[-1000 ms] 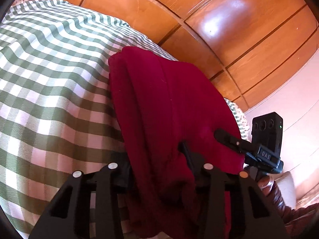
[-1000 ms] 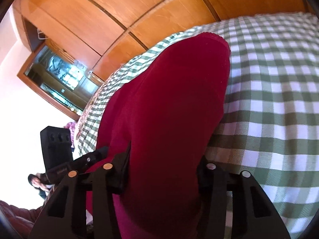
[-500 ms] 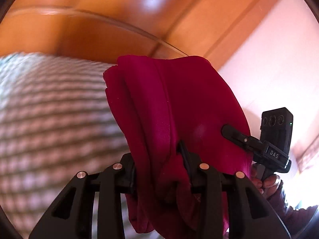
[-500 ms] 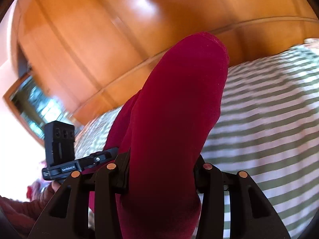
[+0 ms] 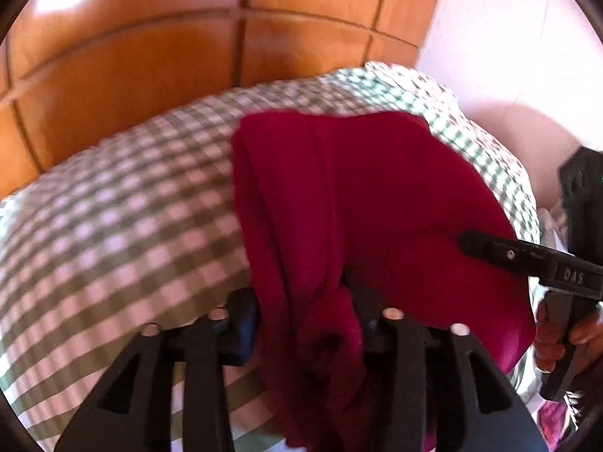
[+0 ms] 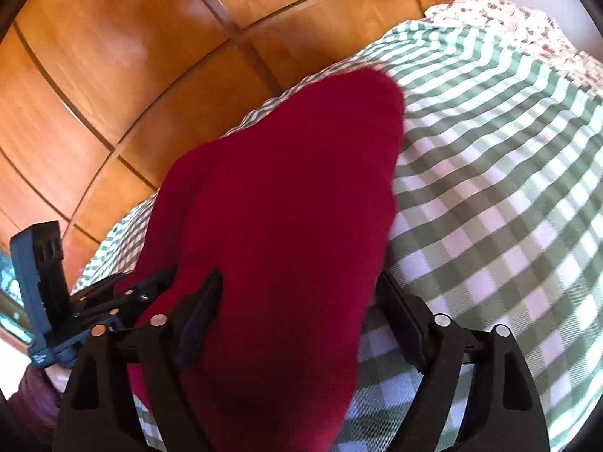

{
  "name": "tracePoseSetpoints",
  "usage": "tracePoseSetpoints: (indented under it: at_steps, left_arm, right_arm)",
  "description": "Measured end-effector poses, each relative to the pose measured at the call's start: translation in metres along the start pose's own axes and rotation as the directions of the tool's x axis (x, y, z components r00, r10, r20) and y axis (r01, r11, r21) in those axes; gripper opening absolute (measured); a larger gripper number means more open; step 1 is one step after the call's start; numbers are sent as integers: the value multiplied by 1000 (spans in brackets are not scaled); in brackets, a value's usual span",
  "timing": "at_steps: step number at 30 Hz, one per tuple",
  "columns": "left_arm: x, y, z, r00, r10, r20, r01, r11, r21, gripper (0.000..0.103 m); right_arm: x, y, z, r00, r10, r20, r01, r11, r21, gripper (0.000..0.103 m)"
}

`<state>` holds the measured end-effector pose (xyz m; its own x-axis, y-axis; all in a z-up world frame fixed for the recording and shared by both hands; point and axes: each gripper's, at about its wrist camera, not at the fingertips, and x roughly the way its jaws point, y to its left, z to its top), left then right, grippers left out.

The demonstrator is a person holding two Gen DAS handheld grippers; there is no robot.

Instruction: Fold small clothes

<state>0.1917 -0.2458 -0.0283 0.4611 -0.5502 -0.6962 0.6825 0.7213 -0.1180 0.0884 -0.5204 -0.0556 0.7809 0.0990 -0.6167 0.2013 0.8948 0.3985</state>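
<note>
Left wrist view: my left gripper (image 5: 301, 320) pinches bunched dark red cloth (image 5: 339, 196) at six o'clock, over the checked bedspread (image 5: 113, 226). My right gripper (image 6: 297, 316) clamps the same cloth at six o'clock.

left gripper (image 5: 301, 316): jaws clamped on red garment (image 5: 361, 196) | right gripper (image 6: 297, 312): same

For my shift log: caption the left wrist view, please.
Left hand-held gripper clamps bunched dark red garment above green checked bedsheet; right hand-held gripper beside it.
</note>
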Motion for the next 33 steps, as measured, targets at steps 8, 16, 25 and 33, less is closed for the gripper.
tracePoseSetpoints:
  at_steps: [8,16,25,33]
  left_arm:
    - [-65,3,-21,984,25,175,-22,1000,-16,45]
    - [-17,2,-34,989,134,55,-134,991,0,50]
    - [-64,10,-44,979,165,120,-150,981,-127,65]
    - [-101,10,-62,961,228,156,-194,959,-207,75]
  right_arm:
    - [-63,51,-14,964,-193,183,226,958,-178,68]
    - [-12,75,-65,912,-378,163,410,868,-280,60]
    - [-42,74,-53,927,-347,142,365,921,-133,73]
    - [-68,94,-66,911,-367,190,386,919,-78,92]
